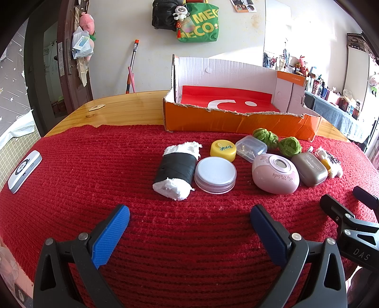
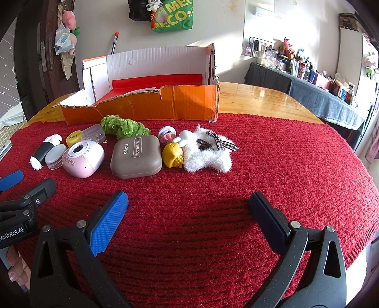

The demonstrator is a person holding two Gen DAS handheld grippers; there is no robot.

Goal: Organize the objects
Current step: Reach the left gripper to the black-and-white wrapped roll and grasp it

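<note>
A row of small things lies on the red knitted cloth [image 1: 94, 165]: a white roll with a black band [image 1: 175, 169], a clear round jar [image 1: 215, 174], a yellow lid [image 1: 223, 147], a clear small case [image 1: 251, 147], green yarn [image 2: 123, 126], a pink oval case [image 1: 276, 174] and a grey eye shadow case [image 2: 137, 156]. A yellow toy [image 2: 172, 156] and a white fluffy toy [image 2: 208, 154] end the row. Behind stands an orange cardboard box [image 1: 236, 120] with a red lining. My left gripper [image 1: 189, 220] and right gripper [image 2: 188, 208] hover open in front of the row, holding nothing.
A white flat device [image 1: 24, 170] lies at the cloth's left edge. Bare wooden table [image 2: 255, 97] shows behind the cloth. A green bag [image 1: 201, 21] hangs on the far wall, and a cluttered side table [image 2: 319, 94] stands at the right.
</note>
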